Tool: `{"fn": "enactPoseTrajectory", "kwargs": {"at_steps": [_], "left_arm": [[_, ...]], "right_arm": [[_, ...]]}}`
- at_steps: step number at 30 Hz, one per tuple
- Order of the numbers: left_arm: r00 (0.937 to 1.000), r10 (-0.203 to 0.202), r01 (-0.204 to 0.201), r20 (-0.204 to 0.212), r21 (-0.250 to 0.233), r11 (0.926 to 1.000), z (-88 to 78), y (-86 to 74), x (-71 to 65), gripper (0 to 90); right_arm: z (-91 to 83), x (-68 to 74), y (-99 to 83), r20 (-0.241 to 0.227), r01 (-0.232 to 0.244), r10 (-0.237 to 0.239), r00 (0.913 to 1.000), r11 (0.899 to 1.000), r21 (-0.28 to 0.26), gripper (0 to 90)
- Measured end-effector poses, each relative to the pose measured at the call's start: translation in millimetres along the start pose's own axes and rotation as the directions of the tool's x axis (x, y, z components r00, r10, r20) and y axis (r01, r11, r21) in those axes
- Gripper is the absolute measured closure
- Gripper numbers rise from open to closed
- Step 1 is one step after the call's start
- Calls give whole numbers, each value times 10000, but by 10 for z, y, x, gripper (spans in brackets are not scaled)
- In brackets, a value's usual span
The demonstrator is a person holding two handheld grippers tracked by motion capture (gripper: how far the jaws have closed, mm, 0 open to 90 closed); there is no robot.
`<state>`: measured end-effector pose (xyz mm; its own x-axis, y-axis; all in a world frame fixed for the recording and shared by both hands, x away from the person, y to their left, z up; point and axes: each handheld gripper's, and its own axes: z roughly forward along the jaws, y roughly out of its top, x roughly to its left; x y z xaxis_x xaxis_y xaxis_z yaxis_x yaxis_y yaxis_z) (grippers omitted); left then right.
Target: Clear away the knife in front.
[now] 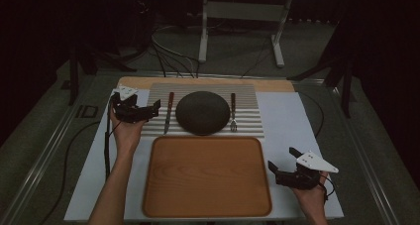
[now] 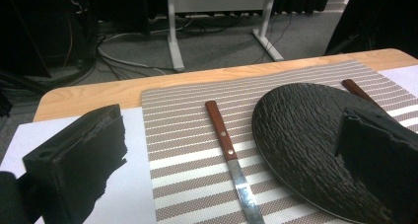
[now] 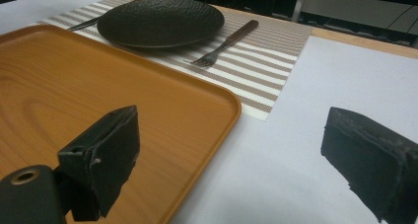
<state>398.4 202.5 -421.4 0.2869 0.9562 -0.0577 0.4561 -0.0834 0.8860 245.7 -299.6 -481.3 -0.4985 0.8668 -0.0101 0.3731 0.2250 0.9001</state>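
L gripper (image 1: 148, 110) sits over the mat's (image 1: 250, 128) left edge, jaws spread wide, nothing between them, aimed toward the knife (image 1: 169, 112). In the left gripper view the knife (image 2: 229, 154) lies flat on the mat (image 2: 182, 135) just ahead, between the two jaws, wooden handle at the far end, steel blade running back toward the gripper. Judgement: knife is light, stiff, thin. The blade is probably slick and lies too flat for the jaws to get under; the riveted handle is thicker and grippier, so best to take it across the handle, mid-length, jaws closing on its two long sides. The woven mat may slide a bit if pushed on.

Plate (image 1: 202, 112) sits just right of the knife, close but apart, by the right-hand jaw in the left gripper view (image 2: 315, 135). Dark, textured, prob. ceramic or stoneware: heavy-ish, rigid, chips if knocked. Keep the jaw off its rim when closing.

Fork (image 1: 233, 112) lies beyond the plate, flat on the mat, tines toward the person. Also light, stiff and low-lying; wooden handle is the grip point.

Tray (image 1: 208, 212) is near side of the mat, bare wood.

R gripper (image 1: 281, 161) rests well right of the tray on white sheet (image 1: 287, 116), jaws apart, holding nothing. Tray corner (image 3: 217, 100) is just by its left-hand jaw in the right gripper view; fork (image 3: 224, 44) is far ahead.
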Motion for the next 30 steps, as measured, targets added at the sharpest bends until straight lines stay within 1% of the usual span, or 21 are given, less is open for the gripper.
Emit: {"fn": "enactPoseTrajectory", "kwargs": {"at_steps": [10, 15, 19, 20, 24, 25, 30], "left_arm": [[10000, -13, 13, -43, 170, 9999, 94, 34, -18, 0], [9998, -166, 167, -63, 160, 9997, 151, 68, -18, 0], [9999, -90, 92, -71, 274, 9996, 202, 79, -51, 0], [10000, -18, 19, -36, 337, 9994, 237, 89, -81, 0], [10000, 0, 0, -14, 349, 9994, 253, 95, -93, 0], [10000, -64, 65, -24, 401, 9992, 311, 102, -120, 0], [9997, -244, 244, -16, 463, 9986, 379, 94, -138, 0]], "right_arm": [[-2, -6, 0, -17, -7, 7, 10000, 10000, -9, 77], [0, -7, 0, -32, -7, 7, 10000, 10000, -15, 77], [-2, -10, 1, -19, -31, 31, 10000, 10000, -43, 78], [-3, -12, 1, -12, -38, 38, 10000, 10000, -54, 77], [-6, -14, 1, -8, -63, 63, 10000, 9999, -78, 77], [-6, -14, 1, -8, -63, 63, 10000, 9999, -78, 77], [-9, -25, -1, -36, -90, 89, 10000, 9999, -107, 77]]}}
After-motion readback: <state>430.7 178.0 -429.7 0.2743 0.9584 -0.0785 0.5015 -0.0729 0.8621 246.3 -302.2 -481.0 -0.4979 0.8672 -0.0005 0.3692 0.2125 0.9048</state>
